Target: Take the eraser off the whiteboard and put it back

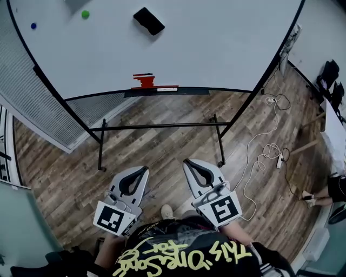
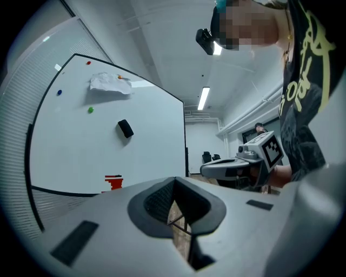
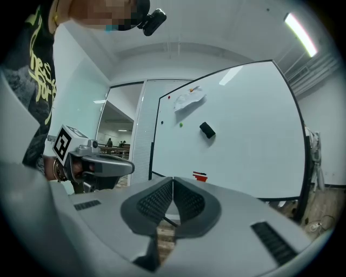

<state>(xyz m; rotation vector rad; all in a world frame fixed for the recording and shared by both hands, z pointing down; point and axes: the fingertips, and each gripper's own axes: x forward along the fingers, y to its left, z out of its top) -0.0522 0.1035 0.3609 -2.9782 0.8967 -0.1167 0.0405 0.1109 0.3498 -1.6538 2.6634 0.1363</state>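
Two grippers hang level in front of us, both well short of the whiteboard [image 1: 216, 48]. On the left, our left gripper [image 1: 139, 174] has its jaws pressed together with nothing between them; its own view shows the pads meeting at the tip. Further along the board, right of a green magnet [image 1: 85, 14], the eraser [image 1: 148, 20] sits high on the white surface. It is a dark block set at a slant, well above the tray [image 1: 167, 92] and the red object [image 1: 145, 81] resting on it. We judge the eraser light and fairly stiff, probably held on by a magnet, so it should come away with a modest pull but could slide if nudged sideways. We would take it across its two long sides, with the jaws turned to match its slant. On the right, our right gripper [image 1: 193, 167] is likewise closed and empty, so whichever one we use must open first.
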